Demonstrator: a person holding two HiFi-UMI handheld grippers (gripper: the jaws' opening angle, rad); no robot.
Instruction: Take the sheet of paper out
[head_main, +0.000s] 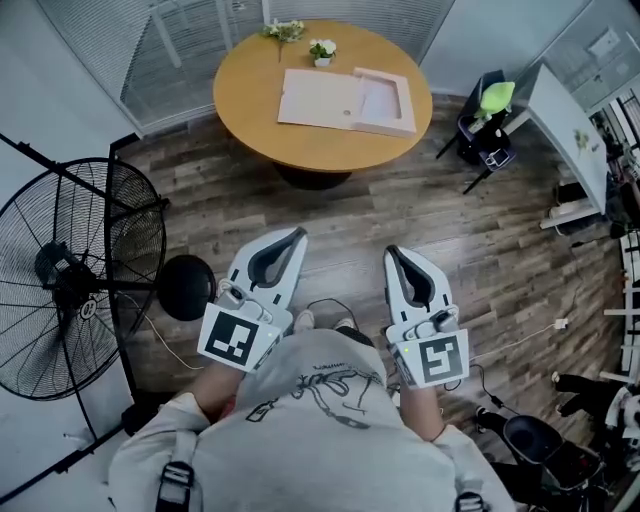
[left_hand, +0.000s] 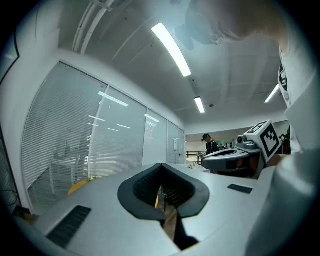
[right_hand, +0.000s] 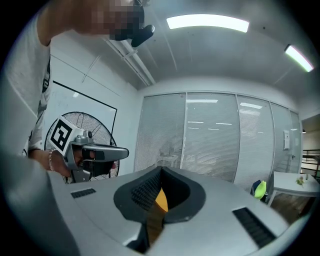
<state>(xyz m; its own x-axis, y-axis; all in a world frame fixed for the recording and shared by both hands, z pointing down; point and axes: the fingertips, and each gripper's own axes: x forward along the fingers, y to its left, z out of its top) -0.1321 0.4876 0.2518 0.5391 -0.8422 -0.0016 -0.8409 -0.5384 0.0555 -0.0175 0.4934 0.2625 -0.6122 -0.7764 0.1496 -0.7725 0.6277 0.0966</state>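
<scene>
An office with a wood-plank floor (head_main: 480, 230), seen from above: close to the person's chest, the left gripper (head_main: 297, 234) and right gripper (head_main: 392, 253) point ahead, each with its jaws pressed together on nothing. The sheet of paper (head_main: 382, 100) seems to lie in an open flat box (head_main: 318, 98) on the round table (head_main: 250, 120), well apart from both grippers across the floor. Doing this well probably means stepping close, parting one gripper's jaws, and pinching a free paper edge while the other steadies the box.

The round counter (head_main: 250, 110) is smooth satin wood, the open box (head_main: 318, 100) on it matt pale cardboard, the floor (head_main: 480, 250) below it grainy wood planks.
</scene>
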